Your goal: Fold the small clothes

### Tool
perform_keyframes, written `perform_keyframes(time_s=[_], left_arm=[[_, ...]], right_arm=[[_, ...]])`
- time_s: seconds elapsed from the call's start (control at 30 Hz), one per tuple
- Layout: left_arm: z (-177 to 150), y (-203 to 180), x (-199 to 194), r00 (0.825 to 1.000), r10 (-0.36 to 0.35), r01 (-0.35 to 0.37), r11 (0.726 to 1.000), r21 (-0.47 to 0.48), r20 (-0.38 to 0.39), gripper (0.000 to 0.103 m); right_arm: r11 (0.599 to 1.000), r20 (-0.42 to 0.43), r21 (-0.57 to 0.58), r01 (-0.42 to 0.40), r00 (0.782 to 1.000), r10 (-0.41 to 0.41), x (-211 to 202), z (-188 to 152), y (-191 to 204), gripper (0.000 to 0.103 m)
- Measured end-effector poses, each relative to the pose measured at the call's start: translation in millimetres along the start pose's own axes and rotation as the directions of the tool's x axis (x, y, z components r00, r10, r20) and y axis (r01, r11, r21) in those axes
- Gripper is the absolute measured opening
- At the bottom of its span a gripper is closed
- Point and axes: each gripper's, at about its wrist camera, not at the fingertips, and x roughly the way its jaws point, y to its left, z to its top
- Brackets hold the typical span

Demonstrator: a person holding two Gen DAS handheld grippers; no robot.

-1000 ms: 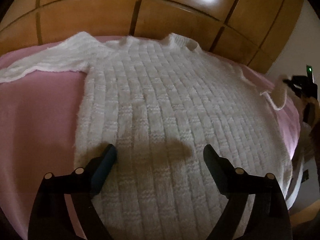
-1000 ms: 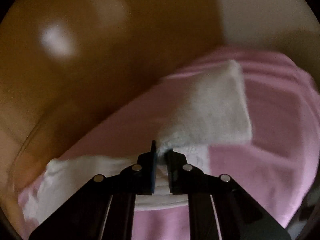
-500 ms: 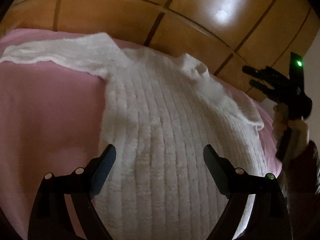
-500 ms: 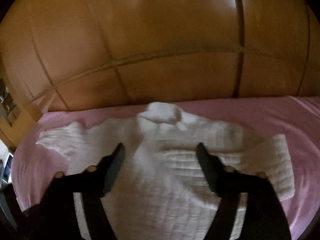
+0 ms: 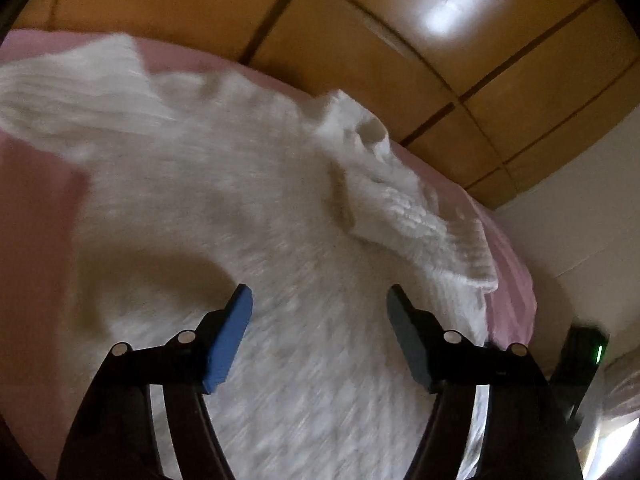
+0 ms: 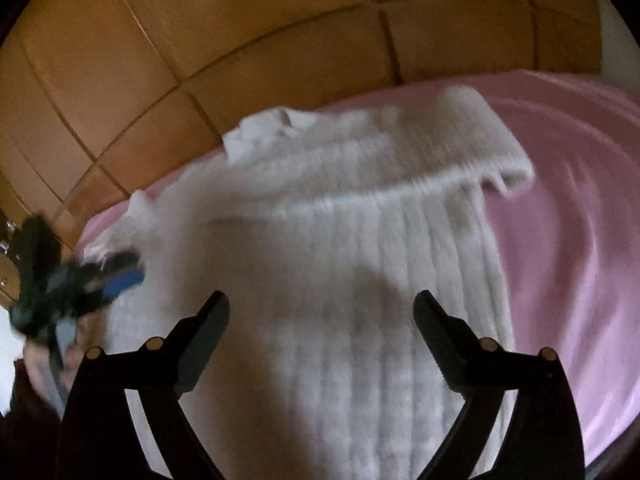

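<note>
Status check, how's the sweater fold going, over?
Left gripper closing, nothing between pads. Right gripper opening, empty. White sweater flat on pink bedsheet, right sleeve folded in. Nothing in the way.

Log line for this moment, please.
sweater flat on bed | right sleeve folded in | left claw closing, empty | right claw opening, empty

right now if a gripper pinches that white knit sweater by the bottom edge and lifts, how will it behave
The white knit sweater will probably be floppy: its folded sleeve already drapes limp over the body. The thick ribbed knit suggests some weight for a small garment, so it may sag and stretch. The fuzzy texture should grip well on the pink bedsheet, dragging rather than sliding.
</note>
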Motion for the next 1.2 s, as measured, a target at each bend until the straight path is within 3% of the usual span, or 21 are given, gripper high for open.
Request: perform_keyframes(time_s=[0.2,0.23,0.27,0.33,0.47,0.6,0.7,0.8,0.97,1.07,1.2], left_arm=[[27,-31,54,0.999,-0.007,0.007,1.000,0.002,-0.031,0.068],[32,-36,63,0.999,-0.004,0.004,1.000,0.007,-0.036,0.050],[36,-41,72,0.998,-0.002,0.003,1.000,0.016,-0.056,0.024],[42,-46,85,0.995,0.000,0.003,1.000,0.031,-0.095,0.006],[64,-52,51,0.998,-0.045,0.043,0.997,0.059,0.037,0.006],[82,-41,6,0.990,-0.022,0.010,0.996,0.085,0.139,0.006],[89,-26,-5,0.985,0.042,-0.058,0.994,0.094,0.166,0.006],[92,-7,-3,0.987,0.060,-0.071,0.995,0.072,0.147,0.006],[91,-1,14,0.974,0.168,-0.186,0.976,0.112,0.152,0.006],[92,4,24,0.953,0.254,-0.276,0.953,0.126,0.167,0.006],[80,18,39,0.923,0.359,-0.378,0.913,0.151,0.141,0.006]], right_arm=[[0.997,0.003,0.071,-0.023,1.000,0.023,-4,-14,-21,0.096],[0.996,0.002,0.079,-0.029,1.000,0.029,-3,-15,-23,0.097],[0.996,0.003,0.085,-0.032,0.999,0.032,-1,-15,-24,0.097],[0.996,0.007,0.086,-0.032,0.999,0.032,0,-15,-24,0.098],[0.995,0.021,0.089,-0.042,0.999,0.040,-5,-14,-25,0.098],[0.994,0.041,0.099,-0.055,0.998,0.051,-14,-13,-29,0.098],[0.993,0.075,0.107,-0.057,0.996,0.049,-23,-7,-30,0.098],[0.993,0.116,0.107,-0.050,0.993,0.038,-29,9,-27,0.098],[0.997,0.192,0.080,-0.010,0.981,-0.006,-22,59,-17,0.098],[0.995,0.157,0.079,0.057,0.985,-0.069,7,84,-18,0.098],[0.986,-0.009,0.091,0.137,0.991,-0.137,63,83,-28,0.097]])
